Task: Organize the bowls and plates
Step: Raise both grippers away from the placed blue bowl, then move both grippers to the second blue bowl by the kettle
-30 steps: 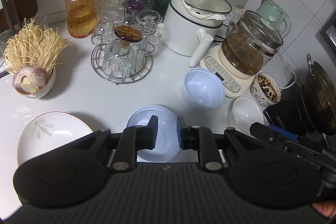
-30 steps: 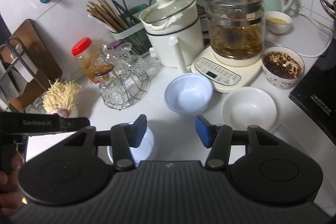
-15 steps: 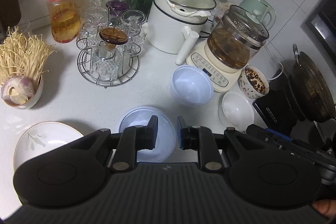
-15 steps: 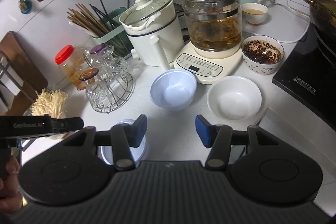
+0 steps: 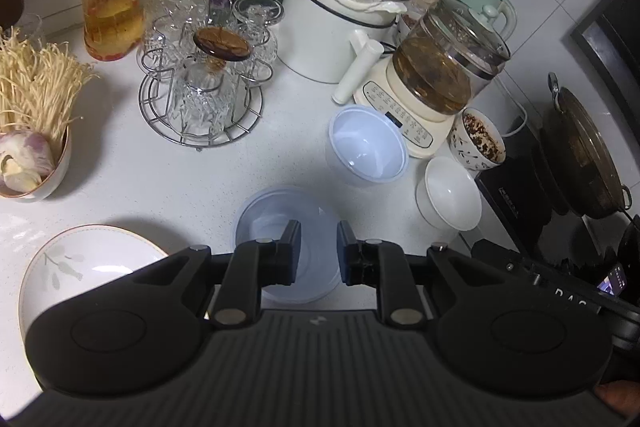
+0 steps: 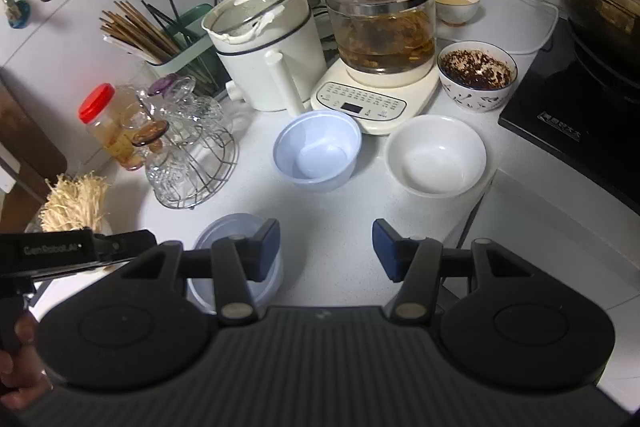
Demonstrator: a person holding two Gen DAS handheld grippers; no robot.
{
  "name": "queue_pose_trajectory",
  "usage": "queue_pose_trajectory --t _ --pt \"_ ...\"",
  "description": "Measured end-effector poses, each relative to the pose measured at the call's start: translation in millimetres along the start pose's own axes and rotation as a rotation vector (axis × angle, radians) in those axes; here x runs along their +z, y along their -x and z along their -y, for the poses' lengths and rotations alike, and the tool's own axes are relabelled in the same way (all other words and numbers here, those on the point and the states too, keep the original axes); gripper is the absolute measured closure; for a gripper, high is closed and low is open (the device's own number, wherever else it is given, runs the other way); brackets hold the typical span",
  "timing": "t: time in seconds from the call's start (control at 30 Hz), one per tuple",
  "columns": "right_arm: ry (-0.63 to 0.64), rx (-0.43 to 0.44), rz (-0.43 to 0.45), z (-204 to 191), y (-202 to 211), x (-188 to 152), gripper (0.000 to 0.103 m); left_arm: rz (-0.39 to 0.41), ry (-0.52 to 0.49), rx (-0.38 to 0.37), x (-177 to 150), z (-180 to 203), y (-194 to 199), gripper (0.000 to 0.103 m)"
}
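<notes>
My left gripper (image 5: 319, 251) hovers over a pale blue plastic bowl (image 5: 280, 223) at the counter's front. Its jaws stand a narrow gap apart with nothing between them. A second pale blue bowl (image 5: 366, 151) and a white bowl (image 5: 450, 193) sit farther right. A white plate with a leaf pattern (image 5: 80, 267) lies at the near left. My right gripper (image 6: 326, 247) is open and empty above bare counter. Ahead of it are the blue bowl (image 6: 318, 149) and the white bowl (image 6: 436, 155). The front blue bowl (image 6: 236, 227) lies behind its left finger.
A patterned bowl of dark bits (image 6: 476, 75), a glass kettle on its base (image 6: 378, 27), a white pot (image 6: 272, 39) and a wire rack of glasses (image 5: 200, 95) crowd the back. An induction hob with a wok (image 6: 592, 27) is at right. A bowl of enoki mushrooms (image 5: 32, 131) stands left.
Both grippers drifted a little over the counter. In the right wrist view the bowls slid up and left. The jaw gaps stayed the same.
</notes>
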State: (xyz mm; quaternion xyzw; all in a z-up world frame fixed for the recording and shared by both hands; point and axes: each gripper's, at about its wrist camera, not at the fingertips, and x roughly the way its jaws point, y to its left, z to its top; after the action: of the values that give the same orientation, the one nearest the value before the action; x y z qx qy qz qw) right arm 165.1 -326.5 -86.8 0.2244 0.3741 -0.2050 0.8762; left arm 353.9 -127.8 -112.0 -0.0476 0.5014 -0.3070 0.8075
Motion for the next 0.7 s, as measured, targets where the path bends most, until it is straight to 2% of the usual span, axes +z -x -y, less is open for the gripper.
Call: queue_pose_trajectory --t 0.33,0.5,0.57,0.7 --pt "0.020 0.006 -0.005 8 -28 20 0.049 -0.023 0.014 0.023 18 0 -37 0.081" --pt "0.044 0.022 -0.042 16 -51 47 0.050 -0.033 0.009 0.045 32 6 -60 0.081" --pt "0.087 0.017 -0.035 16 -60 58 0.050 -0.047 0.029 0.045 39 6 -73 0.081" --pt "0.087 0.038 -0.071 19 -87 77 0.050 -0.071 0.071 0.047 52 7 -98 0.080"
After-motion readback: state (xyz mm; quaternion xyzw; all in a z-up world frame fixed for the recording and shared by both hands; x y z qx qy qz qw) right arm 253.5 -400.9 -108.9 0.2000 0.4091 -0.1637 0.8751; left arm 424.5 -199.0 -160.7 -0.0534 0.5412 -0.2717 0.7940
